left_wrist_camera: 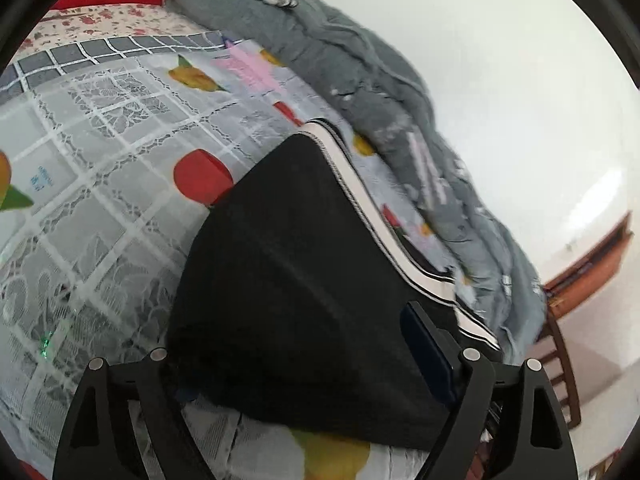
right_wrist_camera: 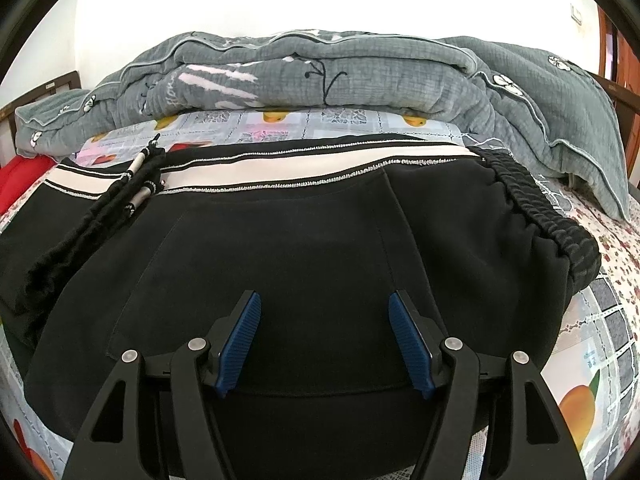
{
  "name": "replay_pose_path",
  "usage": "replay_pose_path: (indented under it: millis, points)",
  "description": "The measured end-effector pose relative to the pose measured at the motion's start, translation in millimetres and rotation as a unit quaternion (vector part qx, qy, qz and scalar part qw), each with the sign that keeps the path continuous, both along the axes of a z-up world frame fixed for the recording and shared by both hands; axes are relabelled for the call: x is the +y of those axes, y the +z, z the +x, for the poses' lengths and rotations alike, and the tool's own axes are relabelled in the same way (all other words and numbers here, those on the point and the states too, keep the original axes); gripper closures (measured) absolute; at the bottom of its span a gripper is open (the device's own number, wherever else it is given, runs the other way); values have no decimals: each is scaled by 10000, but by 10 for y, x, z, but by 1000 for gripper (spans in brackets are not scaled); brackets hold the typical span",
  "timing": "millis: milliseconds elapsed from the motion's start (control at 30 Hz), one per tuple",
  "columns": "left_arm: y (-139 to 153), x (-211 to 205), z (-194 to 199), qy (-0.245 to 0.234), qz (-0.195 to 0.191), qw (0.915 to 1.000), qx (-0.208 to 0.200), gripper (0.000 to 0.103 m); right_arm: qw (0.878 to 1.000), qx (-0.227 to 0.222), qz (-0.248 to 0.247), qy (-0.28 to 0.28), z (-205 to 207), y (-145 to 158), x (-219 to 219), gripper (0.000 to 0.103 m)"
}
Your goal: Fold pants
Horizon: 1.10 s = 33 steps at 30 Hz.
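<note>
Right gripper (right_wrist_camera: 325, 340): matte black linkage arms with triangular cut-outs, four round silver pivot pins across the linkage, and two ribbed blue finger pads (right_wrist_camera: 240, 340) mounted on the inner faces. Left gripper (left_wrist_camera: 304, 360): same black cut-out arms and silver pins; only one dark blue pad (left_wrist_camera: 426, 350) shows, on the right-hand finger.

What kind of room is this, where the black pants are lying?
Most likely a bedroom. The black pants lie on a bed covered with a fruit-print sheet, a grey quilt is bunched up behind them, and a dark wooden bed frame shows against the white wall.
</note>
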State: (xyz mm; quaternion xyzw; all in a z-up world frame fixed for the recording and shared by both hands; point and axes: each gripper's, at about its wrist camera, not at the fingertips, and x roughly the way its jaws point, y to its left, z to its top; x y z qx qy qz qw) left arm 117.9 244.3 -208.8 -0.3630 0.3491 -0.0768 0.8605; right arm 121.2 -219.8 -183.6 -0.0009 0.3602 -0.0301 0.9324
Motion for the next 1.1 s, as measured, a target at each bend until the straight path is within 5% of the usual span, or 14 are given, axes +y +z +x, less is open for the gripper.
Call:
replay_pose_path:
  millis: [133, 200, 267, 367, 533, 700, 900, 1100]
  points:
    - [54, -53, 65, 379, 303, 9980, 412, 48, 10000, -17, 55, 19, -6, 1, -9, 37]
    - [126, -86, 44, 547, 512, 9959, 504, 80, 9999, -47, 147, 37, -20, 11, -26, 37]
    - [295, -184, 41, 520, 886, 9933, 531, 85, 9997, -82, 206, 65, -36, 20, -40, 37]
    - [687, -505, 55, 382, 1654, 9851, 257, 87, 9995, -67, 245, 183, -74, 44, -49, 37]
    - [1254, -1258, 87, 26, 2287, 9729, -333, 87, 9964, -239, 795, 194, -321, 250, -324, 40]
    - [1450, -2170, 115, -677, 2821, 9543, -716, 88, 9958, -531, 740, 48, -628, 514, -726, 40]
    - [1143, -3143, 181, -1502, 2583, 9516, -719, 88, 9962, -567, 601, -264, -940, 611, -1188, 40]
    - [453, -3887, 230, -2207, 2493, 9428, -133, 88, 9975, -222, 495, -447, -1152, 425, -1481, 40]
